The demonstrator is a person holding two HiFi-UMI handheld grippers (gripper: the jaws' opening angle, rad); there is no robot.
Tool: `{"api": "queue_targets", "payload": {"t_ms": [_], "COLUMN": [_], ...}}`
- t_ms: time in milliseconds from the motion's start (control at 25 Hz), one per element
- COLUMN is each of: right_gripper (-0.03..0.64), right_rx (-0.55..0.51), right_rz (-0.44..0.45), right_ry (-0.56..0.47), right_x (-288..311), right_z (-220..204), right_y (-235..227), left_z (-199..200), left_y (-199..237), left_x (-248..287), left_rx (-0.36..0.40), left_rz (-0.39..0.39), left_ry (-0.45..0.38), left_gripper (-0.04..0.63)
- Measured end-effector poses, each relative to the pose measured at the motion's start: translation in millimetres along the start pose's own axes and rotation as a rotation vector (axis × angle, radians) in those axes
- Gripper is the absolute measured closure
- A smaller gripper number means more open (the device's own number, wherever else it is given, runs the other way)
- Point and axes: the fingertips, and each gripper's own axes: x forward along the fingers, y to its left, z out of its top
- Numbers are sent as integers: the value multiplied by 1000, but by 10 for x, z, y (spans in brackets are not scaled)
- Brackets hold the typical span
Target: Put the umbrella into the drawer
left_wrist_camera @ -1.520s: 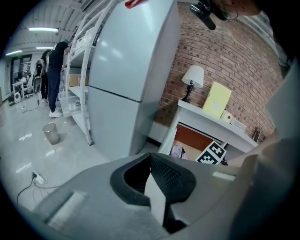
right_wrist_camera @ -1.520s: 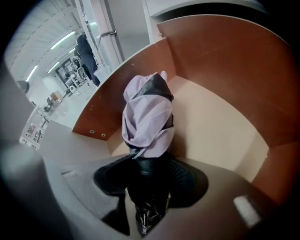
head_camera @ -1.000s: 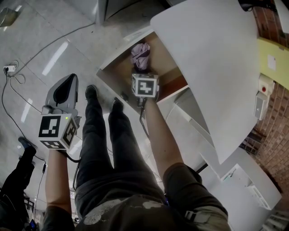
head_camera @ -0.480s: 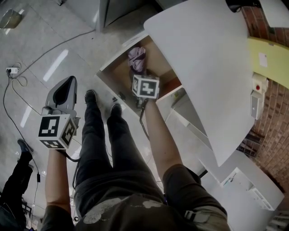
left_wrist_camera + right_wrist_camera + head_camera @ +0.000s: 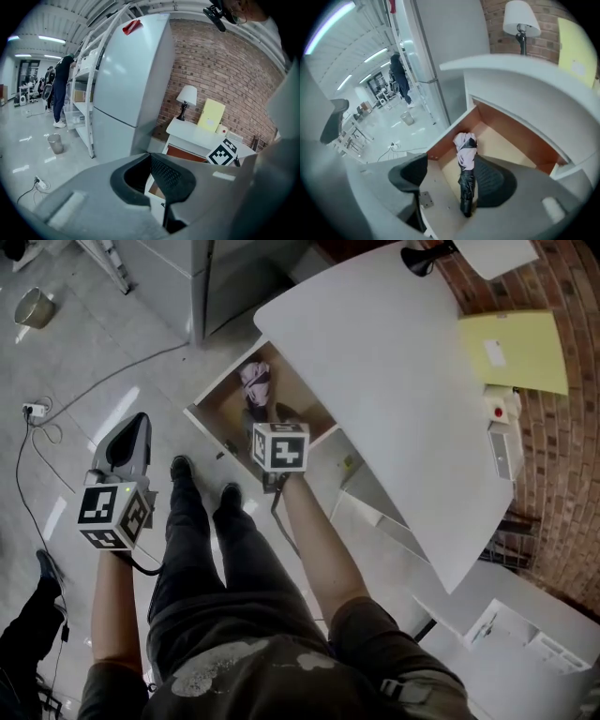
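Observation:
The folded umbrella point(image 5: 465, 174), lilac at its far end and black at the near end, lies lengthwise inside the open drawer point(image 5: 506, 140) under the white desk top. It shows small in the head view as a lilac bundle point(image 5: 255, 381) in the drawer point(image 5: 204, 418). My right gripper point(image 5: 452, 180) hangs above it with both pads wide apart and off the umbrella; in the head view this gripper point(image 5: 272, 420) is over the drawer's front. My left gripper point(image 5: 141, 420) is held out over the floor to the left, its jaws point(image 5: 150, 157) meeting at the tips with nothing in them.
The white desk top point(image 5: 375, 381) overhangs the drawer and carries a lamp point(image 5: 520, 21) and a yellow pad point(image 5: 514, 351). The person's legs point(image 5: 187, 531) stand just before the drawer. A tall grey cabinet point(image 5: 187, 277), a metal bucket point(image 5: 33, 307) and a floor cable point(image 5: 33, 413) lie left.
Both grippers have risen. The right one has lifted away from the umbrella, which stays lying in the drawer.

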Motion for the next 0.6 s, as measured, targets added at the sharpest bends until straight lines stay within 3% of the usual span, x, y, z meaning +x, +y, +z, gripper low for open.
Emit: {"api": "queue_targets", "payload": {"t_ms": [280, 600], "right_gripper": [304, 321], "right_rx": [-39, -80], "right_rz": [99, 190], "right_ry": [-138, -267], "right_x": [-783, -1622], "right_z": [411, 723], "right_y": [293, 399], "left_z": [304, 393], "left_y": [-358, -730], "left_x": [-444, -1028], "left_rx": [20, 36], "left_rz": [15, 63], "left_ry": [-71, -117], "left_gripper": [584, 584]}}
